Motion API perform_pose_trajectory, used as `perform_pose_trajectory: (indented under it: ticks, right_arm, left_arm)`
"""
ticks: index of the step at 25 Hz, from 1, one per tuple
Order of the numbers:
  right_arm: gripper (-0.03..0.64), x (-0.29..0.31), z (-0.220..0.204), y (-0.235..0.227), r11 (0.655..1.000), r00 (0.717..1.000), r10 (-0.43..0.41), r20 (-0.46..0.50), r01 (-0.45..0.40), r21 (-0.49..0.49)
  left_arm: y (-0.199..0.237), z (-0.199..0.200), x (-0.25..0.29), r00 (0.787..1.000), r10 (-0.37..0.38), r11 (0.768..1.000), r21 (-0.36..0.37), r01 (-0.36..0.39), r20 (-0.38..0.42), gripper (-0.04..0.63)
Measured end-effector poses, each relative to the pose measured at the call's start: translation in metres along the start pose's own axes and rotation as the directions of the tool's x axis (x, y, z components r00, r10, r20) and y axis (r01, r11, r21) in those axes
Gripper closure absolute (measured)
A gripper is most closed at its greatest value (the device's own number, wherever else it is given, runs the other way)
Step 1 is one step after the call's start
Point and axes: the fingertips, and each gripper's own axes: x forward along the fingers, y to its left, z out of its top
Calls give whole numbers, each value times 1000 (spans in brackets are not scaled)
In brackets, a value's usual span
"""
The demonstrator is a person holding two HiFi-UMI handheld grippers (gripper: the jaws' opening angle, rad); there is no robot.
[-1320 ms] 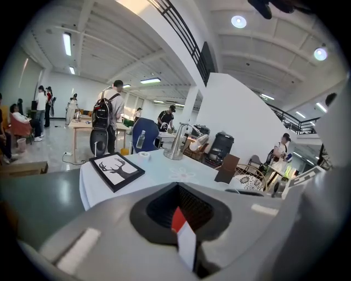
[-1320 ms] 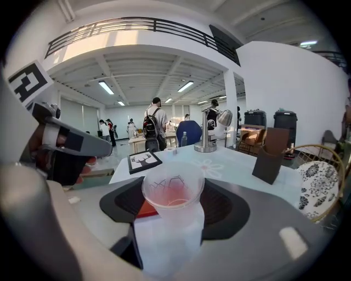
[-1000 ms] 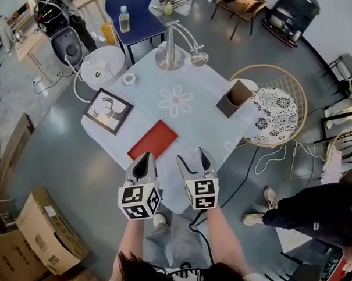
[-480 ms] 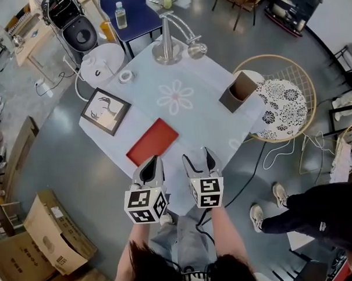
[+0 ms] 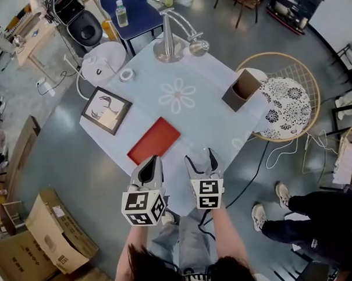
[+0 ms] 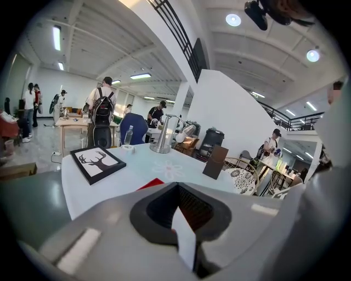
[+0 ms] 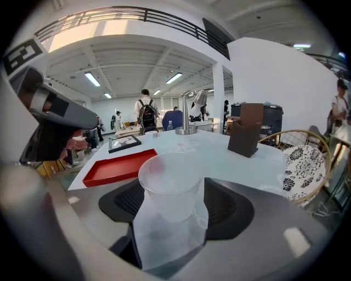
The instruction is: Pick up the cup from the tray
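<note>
A clear plastic cup [image 7: 171, 184] stands upright between the jaws of my right gripper [image 7: 170, 208], which is shut on it. In the head view my right gripper [image 5: 201, 160] hovers over the near corner of the pale table [image 5: 210, 124], with the cup hard to make out there. The red tray [image 5: 154, 140] lies flat and bare just beyond and to the left, and it also shows in the right gripper view as the same tray [image 7: 118, 166]. My left gripper [image 5: 149, 164] hangs beside the right one, jaws together. A thin white sliver shows between them at my left gripper [image 6: 184, 233].
On the table are a framed deer picture [image 5: 106, 110], a brown box holder [image 5: 241, 90], a steel lamp [image 5: 171, 47] and a tape roll [image 5: 125, 75]. A wicker chair [image 5: 288, 103] stands right. A person [image 5: 319, 218] is at the lower right and cardboard boxes [image 5: 52, 241] at the lower left.
Both grippers stay at the table's near corner, shifted only slightly rightward. The right one keeps its hold on the cup. The person at lower right has moved a little.
</note>
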Motion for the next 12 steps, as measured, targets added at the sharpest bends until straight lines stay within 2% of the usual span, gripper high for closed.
perform_pose_trajectory:
  ticks: [4,8,9,12]
  right_arm:
    - [255,-6,2,-3,999,999,7,38,-8,34]
    - [254,-18,13,-3,999,997,11,77,-14,40]
    - [254,-22,18,-5,999,996,4,89,-8,47]
    - [254,-35,33,-6,998,992,-5,124,-3,60]
  left_arm:
    - [5,-1,-1,1000,0,1000,-13,0,2,595]
    - [7,-2,-8,999,34,994,100,-33,-16,595]
    - [5,-1,-10,999,30,994,108,-28,-12,595]
    - [1,6,-16,1000,16,997,75,-16,11,595]
